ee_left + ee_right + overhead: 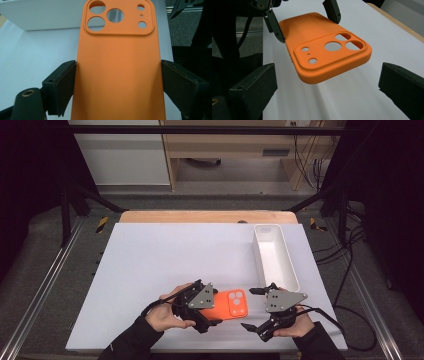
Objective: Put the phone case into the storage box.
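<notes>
An orange phone case (231, 304) with round camera cutouts is held back side up just above the white table top. My left gripper (215, 307) is shut on it, one pad on each long side of the case (117, 70) near its plain end. My right gripper (249, 308) faces the camera end from the right and is open, its jaws wide on either side of that end without touching it. In the right gripper view the case (324, 50) points toward my right gripper (328, 75), with my left gripper (305, 21) clamped on it behind.
A long white tray (292, 260) lies lengthwise at the table's right, just beyond my right hand, and shows as a white tray (37, 15) beyond the case. The white board (165, 260) spreads to the left and back. Cables trail off at the right.
</notes>
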Motion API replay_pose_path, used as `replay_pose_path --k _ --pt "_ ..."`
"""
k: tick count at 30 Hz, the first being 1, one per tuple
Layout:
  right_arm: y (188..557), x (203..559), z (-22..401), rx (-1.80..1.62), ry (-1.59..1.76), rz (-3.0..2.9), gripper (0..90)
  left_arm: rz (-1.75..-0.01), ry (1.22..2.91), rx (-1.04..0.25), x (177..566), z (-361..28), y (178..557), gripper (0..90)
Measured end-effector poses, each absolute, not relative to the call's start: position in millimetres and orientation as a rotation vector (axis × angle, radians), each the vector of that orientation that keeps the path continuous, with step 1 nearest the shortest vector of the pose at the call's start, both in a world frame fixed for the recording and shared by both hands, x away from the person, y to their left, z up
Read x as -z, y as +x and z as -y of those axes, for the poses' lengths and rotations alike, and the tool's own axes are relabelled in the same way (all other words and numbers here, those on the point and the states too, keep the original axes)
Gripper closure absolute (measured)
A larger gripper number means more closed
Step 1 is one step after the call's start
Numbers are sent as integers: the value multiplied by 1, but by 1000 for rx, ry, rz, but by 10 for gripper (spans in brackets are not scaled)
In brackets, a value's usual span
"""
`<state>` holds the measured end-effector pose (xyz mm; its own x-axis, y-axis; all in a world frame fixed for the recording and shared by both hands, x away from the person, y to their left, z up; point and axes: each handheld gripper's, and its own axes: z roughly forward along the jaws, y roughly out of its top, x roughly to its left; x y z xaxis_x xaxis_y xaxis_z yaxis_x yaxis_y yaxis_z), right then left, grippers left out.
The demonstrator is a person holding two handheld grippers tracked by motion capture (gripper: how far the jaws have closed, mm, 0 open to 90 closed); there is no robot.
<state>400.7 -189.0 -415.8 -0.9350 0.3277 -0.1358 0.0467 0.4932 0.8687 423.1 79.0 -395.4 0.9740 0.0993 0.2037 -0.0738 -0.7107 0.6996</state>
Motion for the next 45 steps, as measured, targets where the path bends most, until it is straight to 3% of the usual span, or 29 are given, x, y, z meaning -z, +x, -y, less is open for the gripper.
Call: replay_pose_path --k 30,45 --pt "399 423 180 -1416 197 -2468 47 131 2340 -326 400 -70 415 154" --pt "400 428 175 -1457 118 -2473 84 149 2318 -273 401 -68 414 154"
